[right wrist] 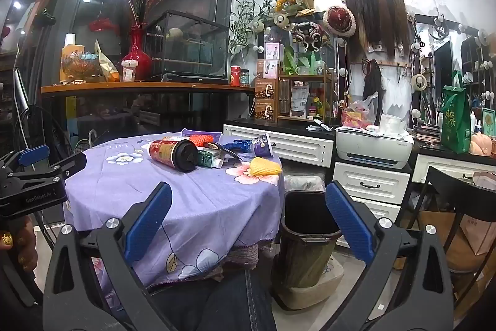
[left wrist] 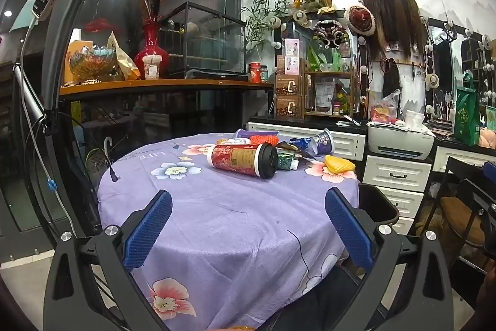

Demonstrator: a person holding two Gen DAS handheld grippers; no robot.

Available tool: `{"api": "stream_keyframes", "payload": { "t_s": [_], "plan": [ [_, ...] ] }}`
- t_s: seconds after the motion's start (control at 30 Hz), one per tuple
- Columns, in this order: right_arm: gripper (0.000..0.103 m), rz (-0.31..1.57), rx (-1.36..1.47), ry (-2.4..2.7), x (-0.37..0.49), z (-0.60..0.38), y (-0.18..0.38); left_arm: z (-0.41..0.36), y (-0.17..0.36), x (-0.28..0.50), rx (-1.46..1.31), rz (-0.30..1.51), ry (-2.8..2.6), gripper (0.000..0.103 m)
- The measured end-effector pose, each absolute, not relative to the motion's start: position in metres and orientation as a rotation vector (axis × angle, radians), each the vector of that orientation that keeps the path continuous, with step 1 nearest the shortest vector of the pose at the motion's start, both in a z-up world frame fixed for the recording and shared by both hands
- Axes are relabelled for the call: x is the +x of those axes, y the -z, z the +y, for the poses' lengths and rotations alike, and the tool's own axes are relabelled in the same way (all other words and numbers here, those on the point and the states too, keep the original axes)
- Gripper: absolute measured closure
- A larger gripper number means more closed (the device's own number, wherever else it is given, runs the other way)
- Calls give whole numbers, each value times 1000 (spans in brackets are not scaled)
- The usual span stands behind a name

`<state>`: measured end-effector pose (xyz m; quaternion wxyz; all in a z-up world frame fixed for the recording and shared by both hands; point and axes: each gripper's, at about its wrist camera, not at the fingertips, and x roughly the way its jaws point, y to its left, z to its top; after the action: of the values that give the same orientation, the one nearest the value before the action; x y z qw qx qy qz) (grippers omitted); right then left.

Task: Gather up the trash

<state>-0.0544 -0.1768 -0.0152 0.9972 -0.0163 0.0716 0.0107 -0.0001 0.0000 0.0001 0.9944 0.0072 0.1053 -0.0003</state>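
Observation:
A heap of trash lies at the far side of a round table with a purple flowered cloth (left wrist: 223, 213) (right wrist: 186, 200). In it are a red cup with a black lid (left wrist: 243, 159) (right wrist: 173, 155) on its side, a green carton (left wrist: 286, 161) (right wrist: 209, 158), a purple cup (left wrist: 324, 141) (right wrist: 263, 145), an orange foam net (left wrist: 263, 139) (right wrist: 201, 139) and a yellow foam net (left wrist: 338, 164) (right wrist: 265, 166). My left gripper (left wrist: 248, 200) is open over the near cloth, empty. My right gripper (right wrist: 248, 194) is open and empty, short of the table edge. A dark bin (right wrist: 308, 222) stands on the floor right of the table.
A white drawer unit (right wrist: 372, 182) with a printer (right wrist: 373, 148) stands behind the bin. A black chair (right wrist: 458, 207) is at the right. A wooden shelf (left wrist: 161, 84) with a red vase and a glass case runs behind the table. A person's dark trouser leg (right wrist: 229, 300) is below.

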Motion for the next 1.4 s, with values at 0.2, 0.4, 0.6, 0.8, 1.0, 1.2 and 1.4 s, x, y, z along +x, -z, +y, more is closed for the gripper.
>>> {"api": "stream_keyframes", "payload": {
  "t_s": [0.2, 0.4, 0.6, 0.8, 1.0, 1.2, 1.4],
  "plan": [
    [5, 140, -31, -21, -55, -177, 16, 0, 1, 1, 10, 219, 2, 5],
    [5, 140, -31, -21, -55, -176, 16, 0, 0, 0, 12, 215, 0, 5],
    [5, 140, -30, -21, -56, -176, 15, 0, 0, 0, 12, 216, 1, 5],
    [5, 139, -31, -21, -56, -175, 15, 0, 0, 0, 11, 220, 2, 5],
    [5, 139, -31, -21, -56, -175, 16, 0, 5, -1, 10, 220, 4, 5],
    [5, 141, -32, -21, -56, -175, 16, 0, 5, 0, 10, 222, 4, 5],
    [5, 140, -31, -22, -56, -175, 16, 0, 6, 0, 12, 224, 4, 5]
  ]
}}
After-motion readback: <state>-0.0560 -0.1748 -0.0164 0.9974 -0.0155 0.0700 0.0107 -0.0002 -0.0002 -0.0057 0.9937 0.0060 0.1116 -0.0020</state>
